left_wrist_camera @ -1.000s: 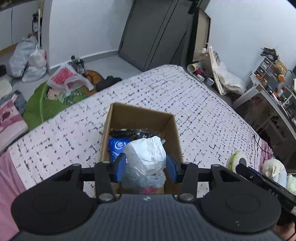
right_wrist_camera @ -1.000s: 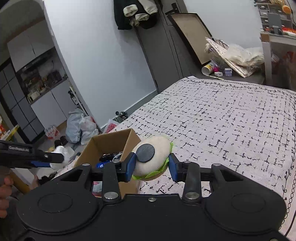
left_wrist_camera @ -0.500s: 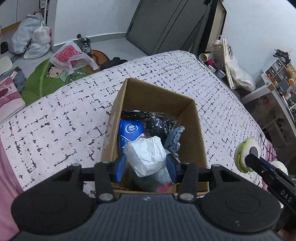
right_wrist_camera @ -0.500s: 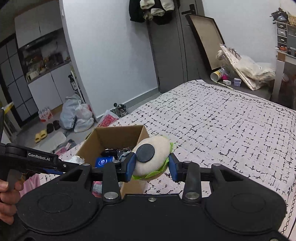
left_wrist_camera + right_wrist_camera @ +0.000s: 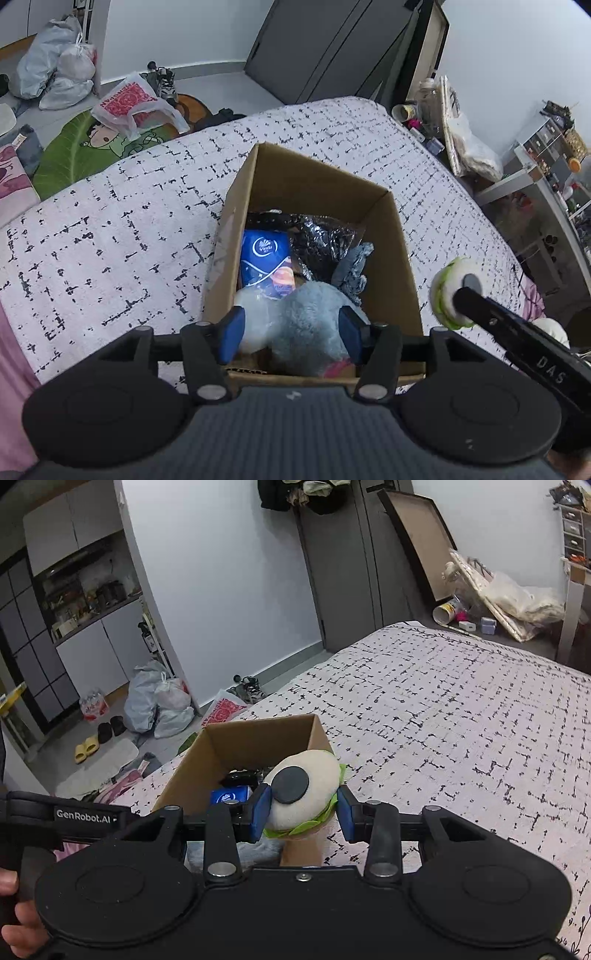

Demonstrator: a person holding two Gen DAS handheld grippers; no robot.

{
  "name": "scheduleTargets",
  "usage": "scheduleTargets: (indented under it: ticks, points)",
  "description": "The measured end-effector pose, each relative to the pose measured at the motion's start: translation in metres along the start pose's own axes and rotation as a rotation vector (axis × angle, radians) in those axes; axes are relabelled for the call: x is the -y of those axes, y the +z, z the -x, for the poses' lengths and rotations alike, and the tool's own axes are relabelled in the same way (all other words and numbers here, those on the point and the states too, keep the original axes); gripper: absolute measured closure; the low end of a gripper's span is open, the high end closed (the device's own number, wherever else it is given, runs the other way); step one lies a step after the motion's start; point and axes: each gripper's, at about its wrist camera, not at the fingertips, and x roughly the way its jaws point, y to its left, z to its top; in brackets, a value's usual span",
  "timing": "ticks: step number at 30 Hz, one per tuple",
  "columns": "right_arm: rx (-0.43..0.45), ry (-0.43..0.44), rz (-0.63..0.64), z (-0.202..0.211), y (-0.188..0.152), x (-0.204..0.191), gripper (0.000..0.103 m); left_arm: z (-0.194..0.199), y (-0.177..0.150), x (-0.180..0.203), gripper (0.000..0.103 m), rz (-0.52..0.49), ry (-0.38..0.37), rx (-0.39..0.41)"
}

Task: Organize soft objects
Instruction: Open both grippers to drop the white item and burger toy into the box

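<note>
An open cardboard box [image 5: 399, 236] stands on the patterned bed. It holds a blue tissue pack [image 5: 264, 260], dark plastic-wrapped items [image 5: 321, 236] and a grey cloth [image 5: 354, 269]. My left gripper [image 5: 291, 332] is open over the box's near end, with a fluffy blue-grey plush in a white bag [image 5: 310, 325] lying in the box between its fingers. My right gripper [image 5: 301, 812] is shut on a cream burger plush with a green rim and black disc [image 5: 306, 790], held beside the box [image 5: 243, 746]; it also shows in the left wrist view [image 5: 450, 295].
The bed cover [image 5: 110, 229] spreads around the box. On the floor lie plastic bags [image 5: 55, 74], a red-printed bag [image 5: 129, 103] and a green cartoon mat [image 5: 85, 147]. A desk with clutter [image 5: 546, 177] stands right of the bed. Dark wardrobe doors [image 5: 343, 561] stand behind it.
My left gripper moved forward over the box and opened, letting the bagged plush drop into the box. My right gripper carried the burger plush closer to the box.
</note>
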Motion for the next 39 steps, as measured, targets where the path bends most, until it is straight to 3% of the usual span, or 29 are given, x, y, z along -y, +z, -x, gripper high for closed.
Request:
scheduleTargets:
  ticks: [3,17,24,34,39]
  points:
    - [0.002,0.008,0.001,-0.001,0.002,-0.006,0.065,0.003,-0.001,0.001,0.039,-0.010,-0.021,0.020]
    - [-0.035,-0.048,0.132,-0.011,-0.006,-0.031,0.064,0.006,0.000,-0.009,0.038,0.046,-0.054,0.046]
    - [-0.066,-0.075,0.219,-0.013,-0.015,-0.046,0.049,0.005,0.001,-0.011,0.038,0.054,-0.059,0.048]
    - [-0.082,-0.047,0.193,-0.008,-0.019,-0.043,0.046,0.003,0.002,-0.014,0.038,0.070,-0.050,0.047]
    - [-0.081,-0.043,0.149,0.003,-0.017,-0.038,0.046,0.009,0.004,-0.005,0.036,0.031,-0.017,0.053]
